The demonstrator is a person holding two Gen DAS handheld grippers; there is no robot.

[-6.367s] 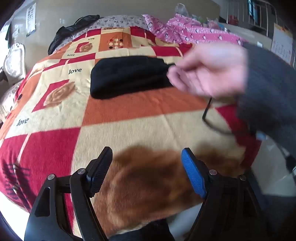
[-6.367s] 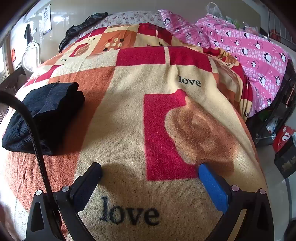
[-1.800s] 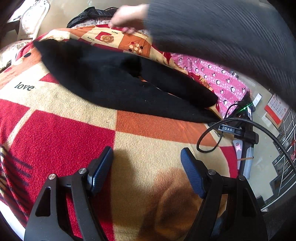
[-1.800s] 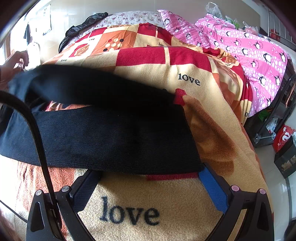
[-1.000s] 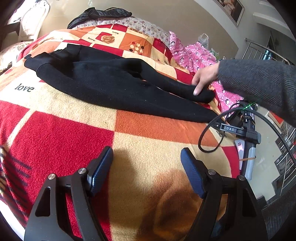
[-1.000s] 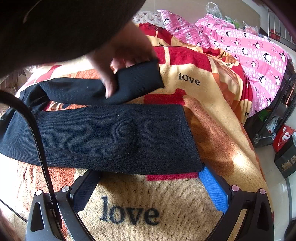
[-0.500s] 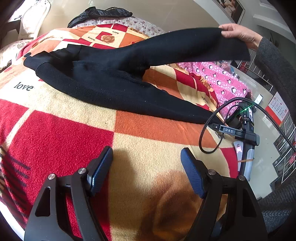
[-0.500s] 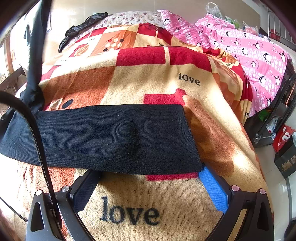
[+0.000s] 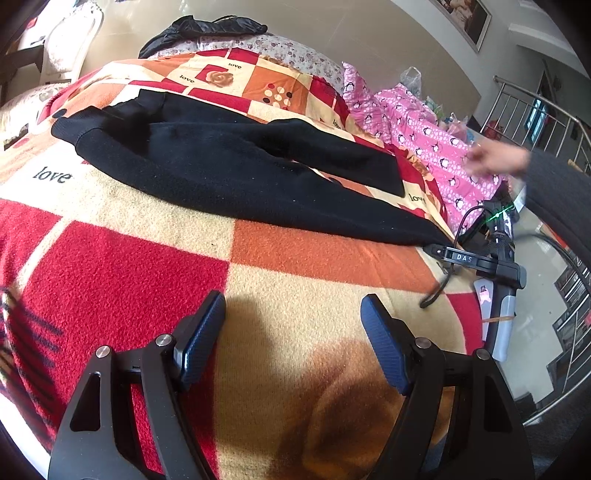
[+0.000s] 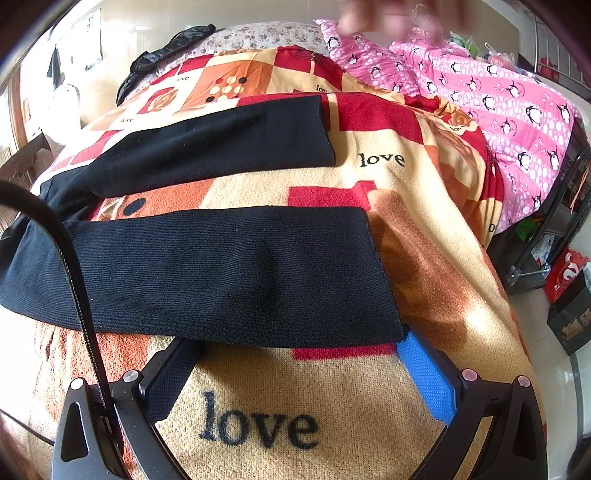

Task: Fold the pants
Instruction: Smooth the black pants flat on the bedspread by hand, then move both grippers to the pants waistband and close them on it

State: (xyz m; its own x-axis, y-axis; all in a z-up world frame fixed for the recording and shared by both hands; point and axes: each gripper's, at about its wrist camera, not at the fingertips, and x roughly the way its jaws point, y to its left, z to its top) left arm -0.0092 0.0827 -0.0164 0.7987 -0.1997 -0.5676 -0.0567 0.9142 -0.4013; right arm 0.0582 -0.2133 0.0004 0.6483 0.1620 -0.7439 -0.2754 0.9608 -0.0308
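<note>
Black pants [image 9: 229, 166] lie spread flat on the red, orange and cream checked blanket [image 9: 295, 280], waist at the far left, two legs apart in a V toward the right. In the right wrist view the near leg [image 10: 221, 273] lies over my right gripper's fingertips and the far leg [image 10: 229, 144] lies behind it. My left gripper [image 9: 293, 332] rests open and empty on the blanket, well short of the pants. My right gripper [image 10: 295, 362] lies open on the blanket, its tips under the leg's hem. A bare hand [image 9: 495, 160] hovers at the right, holding nothing.
A pink penguin-print quilt [image 10: 498, 96] lies along the bed's far right side. A black jacket [image 9: 207, 27] lies at the head of the bed. The right gripper's body and cable [image 9: 480, 258] lie at the blanket's right edge. A metal railing [image 9: 554, 122] and floor are beyond.
The hand that held one pant leg up in the air has laid it flat on the blanket, apart from the other leg, and let go. Both grippers have stayed still.
</note>
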